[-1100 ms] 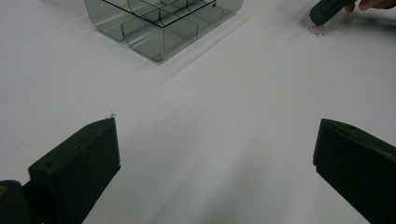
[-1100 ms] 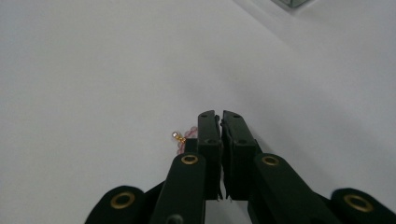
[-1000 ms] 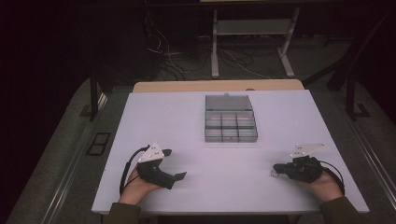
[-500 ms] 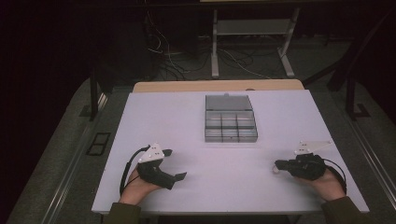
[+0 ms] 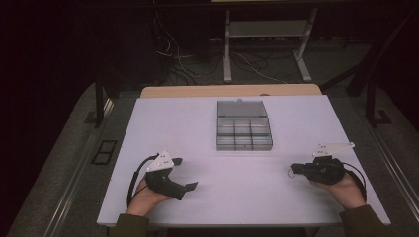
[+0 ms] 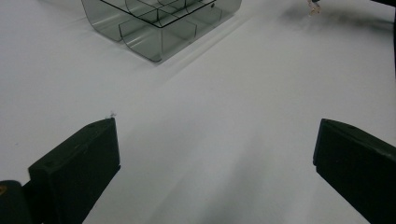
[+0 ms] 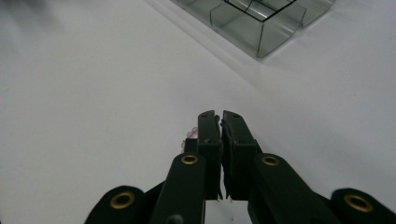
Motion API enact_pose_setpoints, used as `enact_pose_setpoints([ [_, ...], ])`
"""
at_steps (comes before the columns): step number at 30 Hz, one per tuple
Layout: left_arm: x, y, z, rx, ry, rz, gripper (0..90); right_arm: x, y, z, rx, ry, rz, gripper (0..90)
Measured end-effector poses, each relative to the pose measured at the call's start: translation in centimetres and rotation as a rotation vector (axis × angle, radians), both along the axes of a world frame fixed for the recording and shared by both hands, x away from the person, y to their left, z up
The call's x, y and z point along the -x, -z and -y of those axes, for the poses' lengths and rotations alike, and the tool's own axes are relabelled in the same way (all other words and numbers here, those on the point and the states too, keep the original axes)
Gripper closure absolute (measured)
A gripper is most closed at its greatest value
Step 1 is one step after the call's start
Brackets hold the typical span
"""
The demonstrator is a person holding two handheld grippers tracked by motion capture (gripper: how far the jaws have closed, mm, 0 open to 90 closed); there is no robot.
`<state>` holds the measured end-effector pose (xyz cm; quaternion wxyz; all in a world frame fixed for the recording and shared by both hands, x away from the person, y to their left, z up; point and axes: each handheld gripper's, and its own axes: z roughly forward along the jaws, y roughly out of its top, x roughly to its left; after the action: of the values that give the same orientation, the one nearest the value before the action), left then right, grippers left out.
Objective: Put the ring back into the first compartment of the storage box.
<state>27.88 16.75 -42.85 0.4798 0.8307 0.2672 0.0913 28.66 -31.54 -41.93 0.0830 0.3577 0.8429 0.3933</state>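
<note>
Since the earlier frames, the right hand-held gripper (image 5: pixel 292 171) has shifted only slightly near the counter's right edge; the left hand-held gripper (image 5: pixel 187 173) has kept its place. A small pinkish item (image 7: pixel 191 135) shows just beside the right jaw tips in the right gripper view, too small and too hidden to identify; whether it is gripped cannot be told. The right jaws stand closed, pads nearly touching. The left jaws stand wide apart, holding nothing, over bare counter (image 5: pixel 173 123). The clear compartment box (image 5: pixel 243 129) sits at the counter's middle, well apart from both grippers. Beyond the white counter, the room is dark, with cables (image 5: pixel 257 61) on the floor.
</note>
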Motion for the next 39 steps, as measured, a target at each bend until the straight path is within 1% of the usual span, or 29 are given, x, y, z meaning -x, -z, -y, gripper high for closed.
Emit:
enact_pose_setpoints([
  [8, 0.0, 0.0, 0.0, 0.006, -0.012, 0.007, 0.0, -0.8, -0.4, -0.3, -0.015, 0.002, 0.005, 86.0],
  [15, 0.0, 0.1, 0.1, 0.0, -0.013, 0.011, 0.0, -1.4, -0.8, -0.5, -0.023, 0.003, 0.011, 86.0],
  [22, 0.1, 0.2, 0.2, 0.001, -0.006, 0.009, 0.0, -2.2, -1.2, -0.7, -0.038, 0.006, 0.017, 86.0],
  [24, 0.1, 0.2, 0.2, -0.002, 0.0, 0.011, 0.0, -2.5, -1.2, -0.9, -0.036, 0.005, 0.021, 85.9],
  [29, 0.1, 0.3, 0.2, 0.001, 0.0, 0.006, 0.0, -3.1, -1.5, -1.2, -0.04, 0.006, 0.022, 85.9],
  [39, 0.1, 0.3, 0.2, 0.002, -0.003, -0.004, 0.0, -4.0, -1.9, -1.8, -0.055, -0.001, 0.04, 85.9],
])
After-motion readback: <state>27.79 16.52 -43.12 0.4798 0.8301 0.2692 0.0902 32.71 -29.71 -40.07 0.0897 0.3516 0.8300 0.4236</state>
